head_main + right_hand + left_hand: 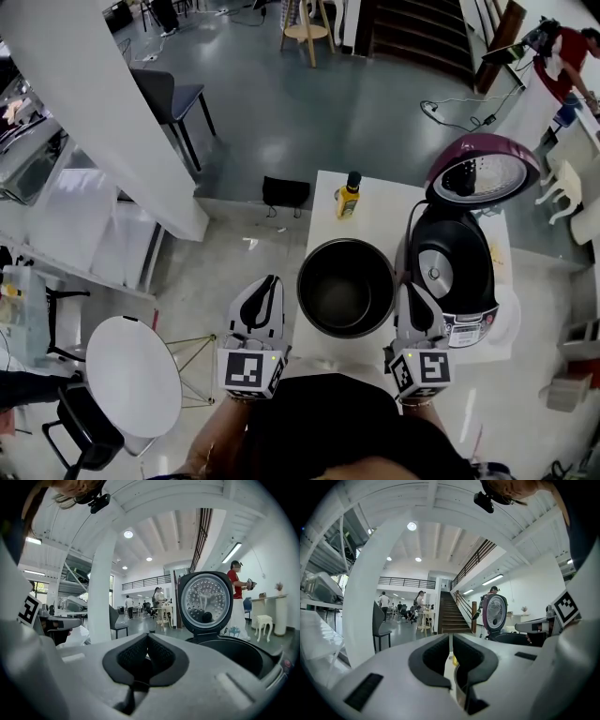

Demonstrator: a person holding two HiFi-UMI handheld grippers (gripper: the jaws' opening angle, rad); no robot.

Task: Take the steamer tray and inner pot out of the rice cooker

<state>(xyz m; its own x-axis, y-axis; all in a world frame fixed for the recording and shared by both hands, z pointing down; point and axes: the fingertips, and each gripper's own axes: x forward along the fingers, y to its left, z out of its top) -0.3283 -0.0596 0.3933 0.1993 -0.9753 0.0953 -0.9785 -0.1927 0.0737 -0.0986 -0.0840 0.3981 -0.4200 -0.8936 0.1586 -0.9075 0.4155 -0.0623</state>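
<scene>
Looking steeply down, only the head view gives the layout: glossy grey floor [272, 103], a white rectangular counter [370, 220], and on its right half the rice cooker [450, 272], black and rounded, its purple lid [483, 173] thrown back.

The inner pot [345, 291] is out of the cooker. It sits at the counter's near left corner, just beside the cooker body. It is round and smooth-walled, with a bare dark inside.

Edges: the pot's rim reaches the counter's left edge. Beyond is open floor, with a round white table [131, 375] well apart. The counter's far half is bare but for a yellow bottle [349, 195] with a dark cap near the far left corner. A pale round edge [506, 323] shows at the cooker's right; I cannot tell what it is.

The left tongs [274, 280] are just beside the pot's left rim. The right tongs [410, 289] are in the narrow gap between pot and cooker.

The head view hides the pads; the gripper views show them. Both pairs are pressed together, dark rubbery faces meeting, with nothing held at the tips.

The left gripper view shows a sliver of pale metal and a spot of yellow through the slot under its pads. The right gripper view alone looks into the cooker's hollow [239, 656], dark and curved, and faces the lid's dimpled silver inner plate.
</scene>
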